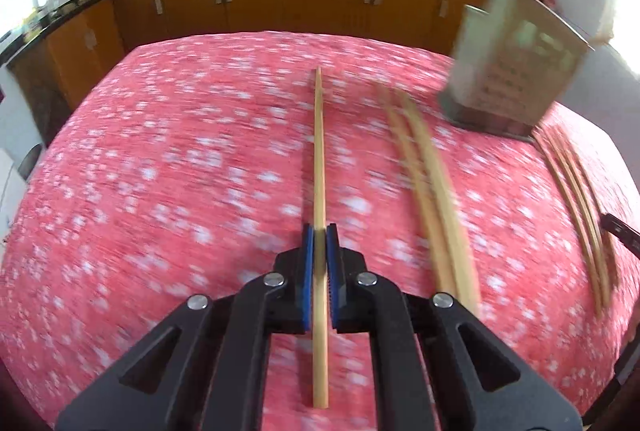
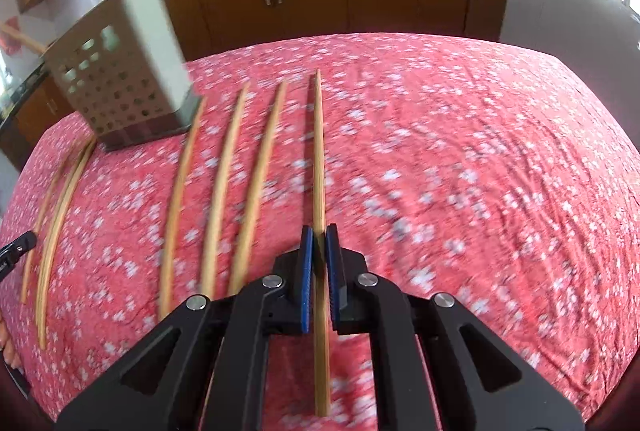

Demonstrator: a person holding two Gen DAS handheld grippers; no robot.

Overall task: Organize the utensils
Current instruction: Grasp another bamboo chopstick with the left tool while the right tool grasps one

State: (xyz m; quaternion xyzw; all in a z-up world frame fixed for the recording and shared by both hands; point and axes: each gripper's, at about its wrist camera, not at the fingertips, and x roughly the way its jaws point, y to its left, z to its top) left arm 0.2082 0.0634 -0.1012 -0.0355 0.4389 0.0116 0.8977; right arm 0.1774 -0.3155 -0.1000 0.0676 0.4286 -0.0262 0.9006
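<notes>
Both the left gripper [image 1: 320, 231] and right gripper [image 2: 320, 231] are each clamped tight on a single wooden chopstick [image 1: 319, 151] [image 2: 318, 151] above the pink floral surface [image 1: 160, 171].

Red white-flowered tablecloth [image 1: 180, 151], tan chopsticks [image 2: 256, 183], grey perforated holder [image 2: 120, 83]

Open pink tablecloth [image 1: 160, 171] across the whole left and far-left of the left wrist view, and open cloth again across the right half of the right wrist view. Blocked at far right in the left view by a perforated holder [image 1: 508, 71], with loose chopsticks [image 1: 432, 191] lying lengthwise beside it. Three more chopsticks [image 2: 224, 183] left of centre in the right view.
</notes>
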